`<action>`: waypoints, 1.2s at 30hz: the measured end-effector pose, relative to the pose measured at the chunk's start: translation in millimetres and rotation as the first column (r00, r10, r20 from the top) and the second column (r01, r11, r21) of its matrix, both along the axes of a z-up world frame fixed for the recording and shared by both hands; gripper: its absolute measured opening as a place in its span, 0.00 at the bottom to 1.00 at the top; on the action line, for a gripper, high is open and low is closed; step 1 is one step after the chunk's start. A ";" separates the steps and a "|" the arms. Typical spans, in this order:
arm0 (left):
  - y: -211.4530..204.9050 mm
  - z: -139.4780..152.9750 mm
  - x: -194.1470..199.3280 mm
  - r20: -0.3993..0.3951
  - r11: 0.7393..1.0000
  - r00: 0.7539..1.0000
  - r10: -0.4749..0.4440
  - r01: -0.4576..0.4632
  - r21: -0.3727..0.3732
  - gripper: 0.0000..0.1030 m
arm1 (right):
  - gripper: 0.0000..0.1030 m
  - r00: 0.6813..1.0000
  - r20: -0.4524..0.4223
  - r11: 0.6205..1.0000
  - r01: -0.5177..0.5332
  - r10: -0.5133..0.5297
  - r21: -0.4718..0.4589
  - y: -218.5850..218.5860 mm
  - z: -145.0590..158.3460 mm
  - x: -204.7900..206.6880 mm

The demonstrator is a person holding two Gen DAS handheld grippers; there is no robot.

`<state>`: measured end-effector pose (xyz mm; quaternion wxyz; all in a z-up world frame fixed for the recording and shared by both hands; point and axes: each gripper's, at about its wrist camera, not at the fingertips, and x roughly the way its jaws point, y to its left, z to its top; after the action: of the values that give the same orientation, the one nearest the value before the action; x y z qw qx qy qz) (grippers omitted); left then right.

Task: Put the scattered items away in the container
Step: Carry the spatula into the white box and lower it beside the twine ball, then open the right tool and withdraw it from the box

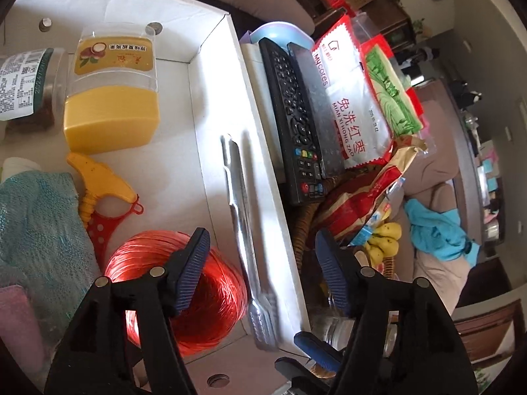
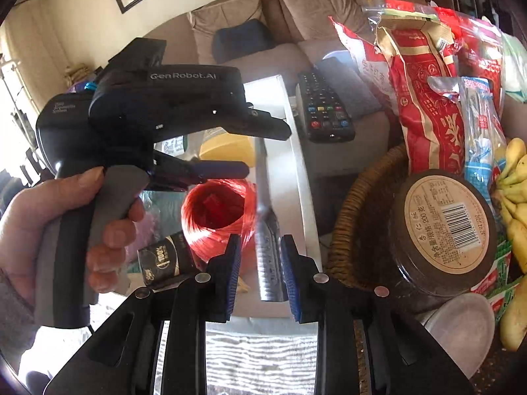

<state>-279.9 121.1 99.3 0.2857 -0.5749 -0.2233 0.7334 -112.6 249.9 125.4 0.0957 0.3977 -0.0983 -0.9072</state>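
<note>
Metal tongs [image 1: 245, 247], arms closed together, rest against the white box's [image 1: 210, 105] right wall beside the red twine spool [image 1: 184, 293]. Both the left gripper [image 1: 263, 273] and the right gripper [image 2: 260, 276] are spread, holding nothing.

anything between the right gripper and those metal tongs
Nothing visible. The metal tongs lie straight ahead of the open right gripper, along the white box side wall. The left gripper hangs open above their far part, and the red twine spool sits to the left.
</note>
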 end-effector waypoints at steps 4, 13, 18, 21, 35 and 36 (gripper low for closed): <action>-23.4 11.5 11.0 0.004 1.000 1.000 0.022 -0.022 0.013 0.62 | 0.39 1.000 0.001 1.000 0.026 -0.026 -0.007 2.3 3.0 11.3; -96.8 59.2 72.9 -0.134 0.993 0.991 0.016 -0.031 -0.112 0.79 | 0.48 0.999 -0.043 0.999 -0.004 0.002 -0.038 -8.8 40.1 37.4; -132.5 57.3 108.0 -0.135 0.975 0.990 0.047 -0.075 -0.210 0.81 | 0.53 0.999 -0.038 0.999 -0.028 0.029 0.034 -36.1 52.8 46.2; -147.6 55.2 131.9 -0.144 0.965 0.988 0.052 -0.087 -0.248 0.82 | 0.57 0.999 -0.037 0.998 -0.032 0.034 0.047 -48.1 57.5 52.3; -193.9 72.5 233.9 -0.201 0.935 0.979 0.037 -0.105 -0.339 1.00 | 0.80 0.993 -0.082 0.992 -0.078 0.086 0.102 -109.3 92.4 107.6; -196.0 75.8 241.8 -0.216 0.931 0.976 0.039 -0.114 -0.346 1.00 | 0.81 0.993 -0.086 0.992 -0.075 0.084 0.106 -112.5 95.2 112.1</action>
<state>-38.1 -74.9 175.1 0.1694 -0.5293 -0.0785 0.8277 -0.5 137.4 220.6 0.1158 0.3642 -0.0314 -0.9236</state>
